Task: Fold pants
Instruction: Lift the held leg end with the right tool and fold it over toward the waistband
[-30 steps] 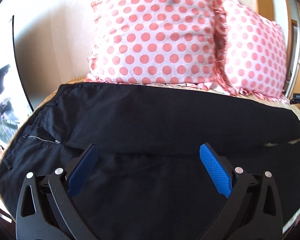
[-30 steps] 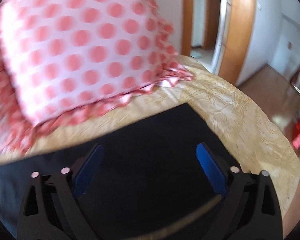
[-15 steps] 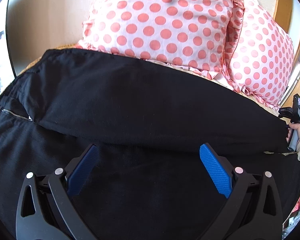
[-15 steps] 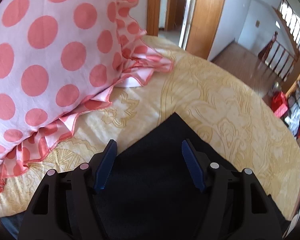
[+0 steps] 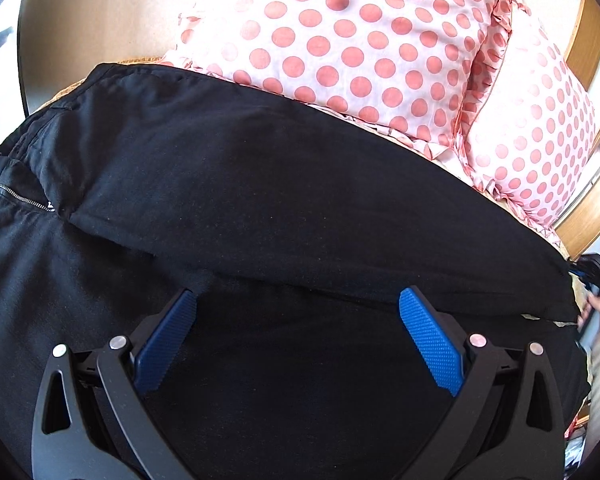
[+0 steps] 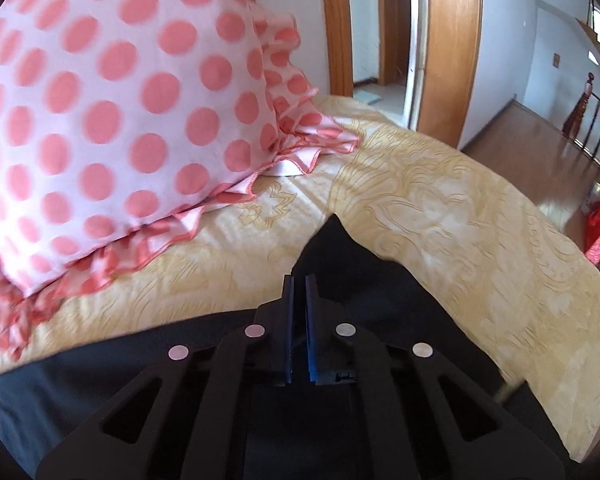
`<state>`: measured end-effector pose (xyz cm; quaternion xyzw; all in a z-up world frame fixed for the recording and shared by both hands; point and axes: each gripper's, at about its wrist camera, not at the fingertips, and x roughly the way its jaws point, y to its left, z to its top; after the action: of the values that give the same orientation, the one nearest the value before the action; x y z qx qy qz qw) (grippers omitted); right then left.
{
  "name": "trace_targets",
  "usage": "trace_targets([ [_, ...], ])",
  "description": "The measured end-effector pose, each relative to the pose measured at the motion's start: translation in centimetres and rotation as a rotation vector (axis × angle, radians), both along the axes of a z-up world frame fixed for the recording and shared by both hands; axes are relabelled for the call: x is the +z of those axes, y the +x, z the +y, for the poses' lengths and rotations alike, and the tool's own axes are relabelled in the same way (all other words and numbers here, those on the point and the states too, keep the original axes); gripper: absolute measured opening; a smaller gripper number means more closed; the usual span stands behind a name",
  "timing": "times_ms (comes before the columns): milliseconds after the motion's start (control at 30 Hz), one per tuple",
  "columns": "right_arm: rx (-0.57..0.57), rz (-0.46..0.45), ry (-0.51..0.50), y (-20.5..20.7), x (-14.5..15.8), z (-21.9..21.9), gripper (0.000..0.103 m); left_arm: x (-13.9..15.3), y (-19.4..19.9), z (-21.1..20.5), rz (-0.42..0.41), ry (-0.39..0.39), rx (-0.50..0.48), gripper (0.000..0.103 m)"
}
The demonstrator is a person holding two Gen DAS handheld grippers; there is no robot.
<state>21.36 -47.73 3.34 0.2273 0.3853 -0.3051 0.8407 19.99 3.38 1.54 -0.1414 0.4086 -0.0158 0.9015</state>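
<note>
Black pants (image 5: 284, 216) lie spread across the bed (image 6: 440, 216), on its yellow patterned cover; waist and zipper (image 5: 18, 198) at far left, legs running right. One leg is folded over onto the other, its edge crossing the left wrist view on a diagonal. Left gripper (image 5: 298, 332) hovers over the lower leg, blue fingers (image 5: 430, 340) spread wide, nothing between them; can't tell if the tips touch the cloth. Behind the pants, two pink polka-dot pillows (image 5: 340, 36) lean side by side at the head of the bed, frills just beside the upper pant edge. Further right, at the cuff end, right gripper (image 6: 299, 292) has its fingers (image 6: 310, 320) pressed nearly together on a pinched peak of black fabric, cuff corner lifted to a point off the bed cover. A pillow (image 6: 112, 112) sits near, left of that gripper. Past the bed on the right: wooden door frame (image 6: 448, 48), open doorway, wood floor. No containers in sight.
</note>
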Motion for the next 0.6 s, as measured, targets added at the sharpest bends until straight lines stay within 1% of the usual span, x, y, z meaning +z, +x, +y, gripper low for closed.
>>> trace_targets([
  [200,0.073,-0.107,0.022,-7.3,2.4,2.9,0.005,0.0,0.0,0.1,-0.004,-0.005,0.005,0.101],
  [333,0.095,-0.126,0.055,-11.8,2.6,5.1,0.005,0.1,-0.2,0.2,-0.010,-0.002,0.016,0.101],
  [400,0.097,-0.118,0.075,-13.2,2.1,5.7,0.005,0.1,-0.2,0.3,-0.015,-0.002,0.017,0.101],
  [500,0.079,-0.109,0.151,-15.3,0.6,5.7,0.005,0.3,-0.3,0.3,-0.024,0.002,0.017,0.101],
  [567,0.053,-0.139,0.242,-15.9,0.0,4.8,0.006,0.3,-0.3,0.2,-0.024,0.011,0.013,0.101],
  [600,0.035,-0.154,0.271,-16.2,-0.1,4.5,0.009,0.3,-0.3,0.1,-0.024,0.015,0.012,0.101],
])
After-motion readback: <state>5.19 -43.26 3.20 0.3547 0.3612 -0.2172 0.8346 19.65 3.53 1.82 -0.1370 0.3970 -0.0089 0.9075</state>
